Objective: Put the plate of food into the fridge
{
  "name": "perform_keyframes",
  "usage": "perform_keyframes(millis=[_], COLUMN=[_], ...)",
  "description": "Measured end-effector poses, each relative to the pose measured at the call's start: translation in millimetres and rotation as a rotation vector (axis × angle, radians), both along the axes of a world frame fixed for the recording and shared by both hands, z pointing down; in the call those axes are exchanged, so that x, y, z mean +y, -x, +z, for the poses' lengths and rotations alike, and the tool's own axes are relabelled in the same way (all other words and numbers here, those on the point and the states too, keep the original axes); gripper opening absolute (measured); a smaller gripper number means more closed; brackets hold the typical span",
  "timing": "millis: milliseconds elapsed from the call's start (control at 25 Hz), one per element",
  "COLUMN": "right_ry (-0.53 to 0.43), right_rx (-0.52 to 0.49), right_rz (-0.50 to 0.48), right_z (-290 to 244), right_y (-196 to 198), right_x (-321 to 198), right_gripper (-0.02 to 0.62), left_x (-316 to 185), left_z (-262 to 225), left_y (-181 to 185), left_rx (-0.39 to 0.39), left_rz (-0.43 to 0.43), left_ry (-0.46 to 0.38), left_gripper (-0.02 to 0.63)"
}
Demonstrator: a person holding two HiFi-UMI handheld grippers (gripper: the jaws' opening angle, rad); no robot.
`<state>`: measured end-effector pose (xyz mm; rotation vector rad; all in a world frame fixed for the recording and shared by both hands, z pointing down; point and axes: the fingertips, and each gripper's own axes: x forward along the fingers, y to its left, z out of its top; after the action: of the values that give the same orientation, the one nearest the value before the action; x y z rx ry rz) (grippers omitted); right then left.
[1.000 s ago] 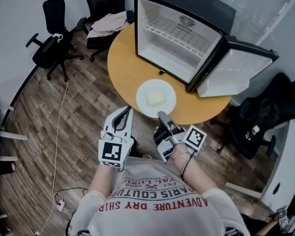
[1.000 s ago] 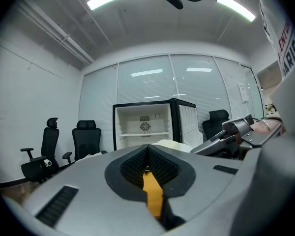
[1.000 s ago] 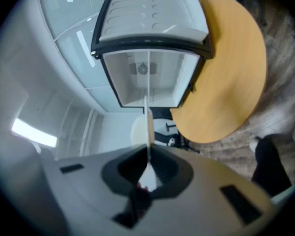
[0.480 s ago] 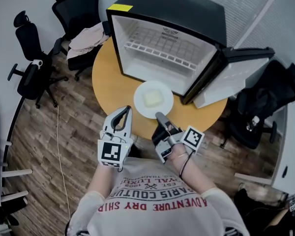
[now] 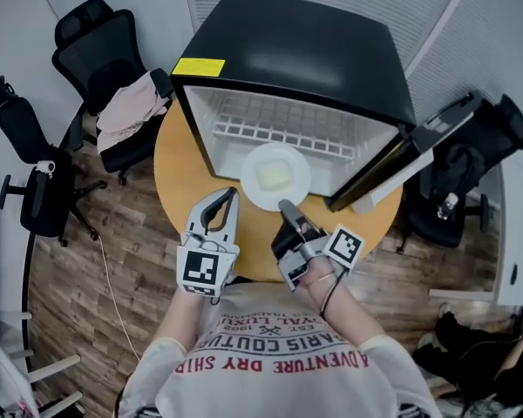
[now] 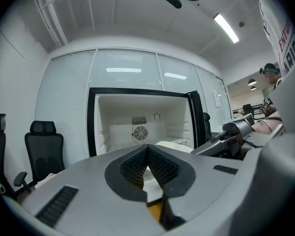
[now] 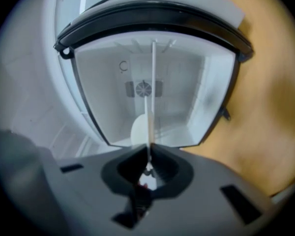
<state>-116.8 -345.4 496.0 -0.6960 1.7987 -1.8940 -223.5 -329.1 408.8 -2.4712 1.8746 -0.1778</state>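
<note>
Holding plate [image 5: 253, 160] by near rim, right gripper [image 5: 285, 205] jaws squeezed tight on it. Plate with food [image 5: 275, 175] sits at open fridge [image 5: 288, 59] mouth. Left gripper [image 5: 226, 195] pinched closed, nothing in it. Thin one-side hold: plate may tip, food slide off, or rim bump shelf [image 5: 279, 133].

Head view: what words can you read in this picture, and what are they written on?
"ADVENTURE DRY SHIR": red letters on the person's T-shirt, upside down, cut off.
"PARIS COUTU": the T-shirt's next line, also cut off.
Smaller T-shirt print: too small to read.
Yellow label on the fridge: too small to read.
</note>
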Motion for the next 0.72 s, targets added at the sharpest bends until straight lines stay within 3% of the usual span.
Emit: perform_keyframes(millis=[360,720], right_ry=[-0.04,-0.011], right_rx=[-0.014,0.012], right_rz=[0.127,0.239], right_z=[-12.8,-9.2], right_y=[20.8,25.5], right_x=[-41.7,-69.2], right_gripper=[0.039,0.04], left_x=[-40.4,-61.4], left_z=[6.5,15.1], left_y=[24.8,36.0], left_rx=[0.02,0.021], left_rz=[0.104,0.176], left_ry=[0.015,0.024], left_gripper=[0.034,0.034])
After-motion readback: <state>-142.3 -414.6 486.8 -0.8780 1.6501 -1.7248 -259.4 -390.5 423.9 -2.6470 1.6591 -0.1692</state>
